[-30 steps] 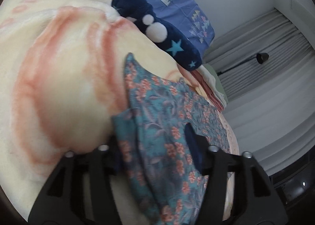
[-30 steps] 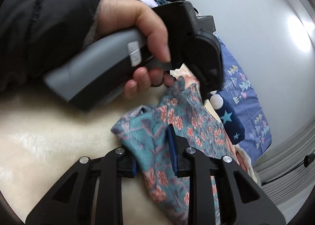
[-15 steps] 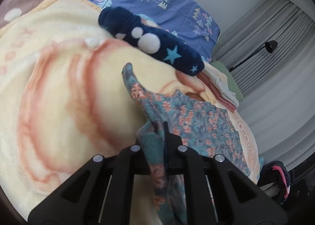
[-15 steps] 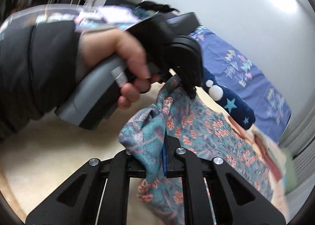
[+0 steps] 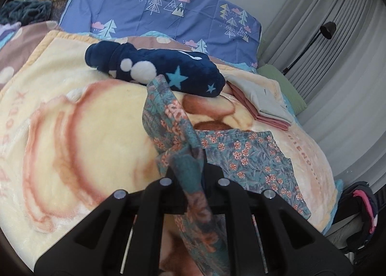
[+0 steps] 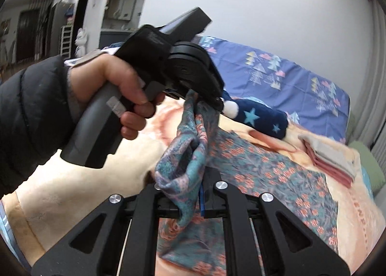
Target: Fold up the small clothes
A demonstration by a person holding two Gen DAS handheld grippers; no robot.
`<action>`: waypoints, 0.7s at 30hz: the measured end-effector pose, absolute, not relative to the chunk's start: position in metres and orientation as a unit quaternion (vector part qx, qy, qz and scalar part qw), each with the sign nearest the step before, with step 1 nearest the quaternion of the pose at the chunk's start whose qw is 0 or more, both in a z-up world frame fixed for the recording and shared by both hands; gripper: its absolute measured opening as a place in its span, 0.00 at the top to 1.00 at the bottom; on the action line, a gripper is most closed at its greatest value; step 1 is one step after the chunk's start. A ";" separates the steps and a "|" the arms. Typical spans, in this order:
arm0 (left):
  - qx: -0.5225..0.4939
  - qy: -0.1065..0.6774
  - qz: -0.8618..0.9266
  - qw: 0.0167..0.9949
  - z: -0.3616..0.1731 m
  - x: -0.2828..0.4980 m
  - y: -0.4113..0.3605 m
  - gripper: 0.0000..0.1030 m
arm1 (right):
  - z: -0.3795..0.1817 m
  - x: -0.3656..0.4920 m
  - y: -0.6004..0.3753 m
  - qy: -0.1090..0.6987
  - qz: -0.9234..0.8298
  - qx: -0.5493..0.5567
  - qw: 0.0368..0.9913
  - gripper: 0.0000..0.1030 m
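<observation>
Both tools have lifted since a second ago, raising the near edge of the floral garment off the bed. Your left tool and right tool are each clenched on a bunched corner; the rest lies flat ahead of them on the plush blanket. Carry the corners forward evenly and keep the edge taut. That thin, limp weave sags and twists easily.
</observation>
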State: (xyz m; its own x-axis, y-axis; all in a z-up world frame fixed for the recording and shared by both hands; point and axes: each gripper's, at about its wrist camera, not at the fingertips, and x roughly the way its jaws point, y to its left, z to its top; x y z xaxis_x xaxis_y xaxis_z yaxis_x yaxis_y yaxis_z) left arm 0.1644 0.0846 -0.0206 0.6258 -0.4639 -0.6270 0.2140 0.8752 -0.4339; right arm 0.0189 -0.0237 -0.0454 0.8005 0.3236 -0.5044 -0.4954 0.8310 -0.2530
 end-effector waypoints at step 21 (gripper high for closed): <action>-0.055 0.397 -0.206 0.893 0.010 0.183 -0.071 0.93 | -0.027 0.021 -0.167 0.242 0.172 -0.034 0.954 0.91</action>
State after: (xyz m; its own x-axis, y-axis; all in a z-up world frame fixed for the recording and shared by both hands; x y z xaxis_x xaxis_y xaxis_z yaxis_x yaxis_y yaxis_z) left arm 0.1827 -0.0712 0.0100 0.5995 -0.4115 -0.6864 0.3235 0.9091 -0.2624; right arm 0.0210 -0.1668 -0.0269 0.8232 0.3121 -0.4744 -0.3451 0.9384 0.0185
